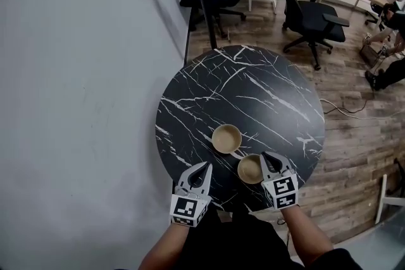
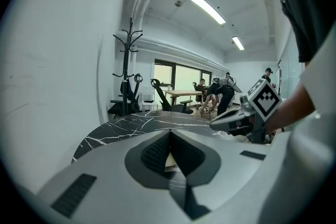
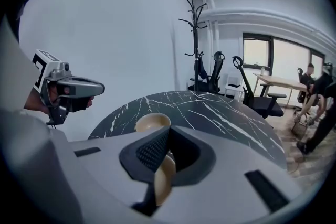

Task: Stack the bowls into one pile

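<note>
Forearms reach in from the bottom edge, steering two claws over a round black marble tabletop. At right, the right claw is clenched on the rim of a tan bowl near the tabletop's front edge; seen from the right gripper view, that bowl sits tilted between the pads. A second tan bowl stands upright on the tabletop just beyond it and slightly left, close beside the gripped one. The left claw hovers left of both bowls, closed tight on nothing. Office chairs stand on the wood floor behind.
</note>
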Available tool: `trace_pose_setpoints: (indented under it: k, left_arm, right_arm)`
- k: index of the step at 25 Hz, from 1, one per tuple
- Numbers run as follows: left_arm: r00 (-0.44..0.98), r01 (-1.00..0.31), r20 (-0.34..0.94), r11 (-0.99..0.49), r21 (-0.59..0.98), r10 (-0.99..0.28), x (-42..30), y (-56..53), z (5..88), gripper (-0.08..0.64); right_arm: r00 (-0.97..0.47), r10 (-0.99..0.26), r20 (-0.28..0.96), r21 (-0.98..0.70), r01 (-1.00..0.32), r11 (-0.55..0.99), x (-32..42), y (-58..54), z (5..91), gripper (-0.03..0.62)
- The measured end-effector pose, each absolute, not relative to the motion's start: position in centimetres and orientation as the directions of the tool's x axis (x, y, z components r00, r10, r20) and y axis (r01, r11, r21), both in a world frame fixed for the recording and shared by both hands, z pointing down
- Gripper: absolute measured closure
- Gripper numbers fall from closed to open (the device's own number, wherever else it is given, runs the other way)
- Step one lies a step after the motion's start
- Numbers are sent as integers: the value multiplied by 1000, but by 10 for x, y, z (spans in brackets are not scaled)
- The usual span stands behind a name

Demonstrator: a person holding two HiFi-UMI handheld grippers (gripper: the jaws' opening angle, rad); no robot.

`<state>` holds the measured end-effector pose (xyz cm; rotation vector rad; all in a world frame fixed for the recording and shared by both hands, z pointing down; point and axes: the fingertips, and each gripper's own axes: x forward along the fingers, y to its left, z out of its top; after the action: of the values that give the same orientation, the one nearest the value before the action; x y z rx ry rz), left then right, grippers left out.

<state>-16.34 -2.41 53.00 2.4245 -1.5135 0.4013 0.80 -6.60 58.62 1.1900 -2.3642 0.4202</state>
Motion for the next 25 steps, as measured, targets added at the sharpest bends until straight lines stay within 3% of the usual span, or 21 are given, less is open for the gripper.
trace_pose_setpoints:
  k: [15,25]
  left_arm:
    - [367,-930,475,-304,205,-800,-196,-52,563,548]
    - [358,-932,570,-319,172,-740,-199,-86,600,548]
  right_arm:
    - [-497,-722,481,-98,-849,519,6,-70,574,583]
    - [-481,-738,473,-95,-861,500,13,-69,572,583]
